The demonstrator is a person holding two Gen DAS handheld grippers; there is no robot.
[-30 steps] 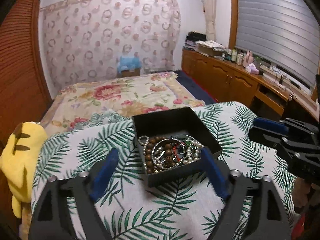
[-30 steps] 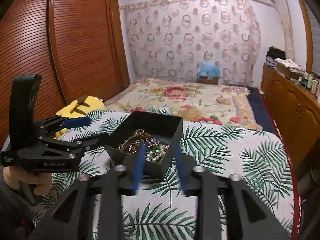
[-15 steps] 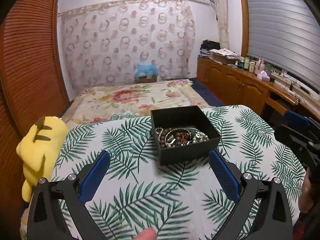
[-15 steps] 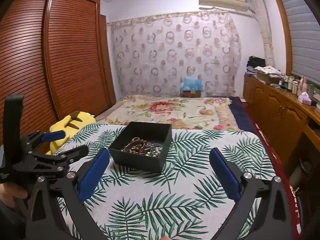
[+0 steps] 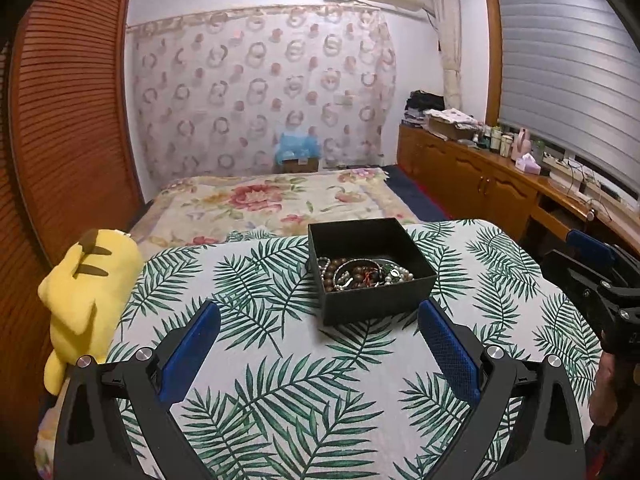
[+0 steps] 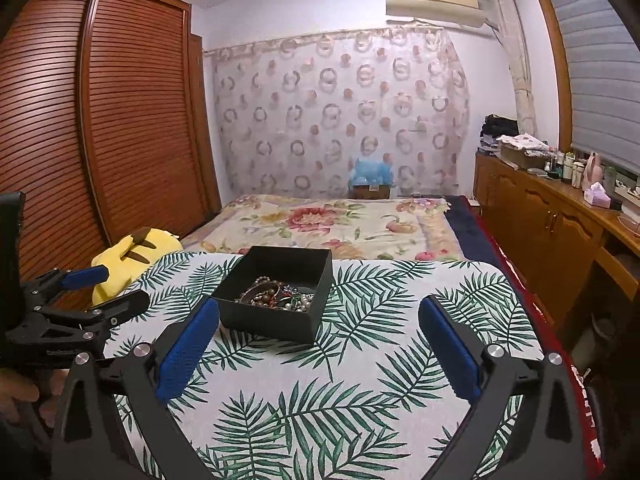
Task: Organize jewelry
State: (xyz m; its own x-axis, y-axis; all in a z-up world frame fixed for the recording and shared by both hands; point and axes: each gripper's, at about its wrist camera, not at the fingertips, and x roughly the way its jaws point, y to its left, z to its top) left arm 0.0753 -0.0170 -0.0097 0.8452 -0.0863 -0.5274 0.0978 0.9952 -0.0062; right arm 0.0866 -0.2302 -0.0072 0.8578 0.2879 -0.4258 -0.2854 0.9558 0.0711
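A black open box [image 5: 376, 304] holds a tangle of jewelry [image 5: 360, 274]: brown bead strings, pearls and metal bangles. It stands on a table with a palm-leaf cloth [image 5: 280, 360]. My left gripper [image 5: 319, 307] is open wide just short of the box's near wall, with nothing between its blue pads. In the right wrist view the box [image 6: 272, 324] and its jewelry [image 6: 276, 294] lie ahead and slightly left. My right gripper [image 6: 319, 305] is open wide and empty, near the box's front right corner. Each gripper shows in the other's view, the right gripper [image 5: 576, 254] and the left gripper [image 6: 122, 286].
A yellow plush toy [image 5: 84, 292] leans at the table's left edge. Behind the table lies a bed with a floral cover [image 5: 260, 200]. Wooden cabinets [image 5: 480, 184] run along the right wall and a slatted wardrobe [image 6: 120, 120] stands on the left.
Both grippers drew back from the box, which now sits farther ahead. The right jaws spread from half closed to wide open, and the left jaws widened a little.
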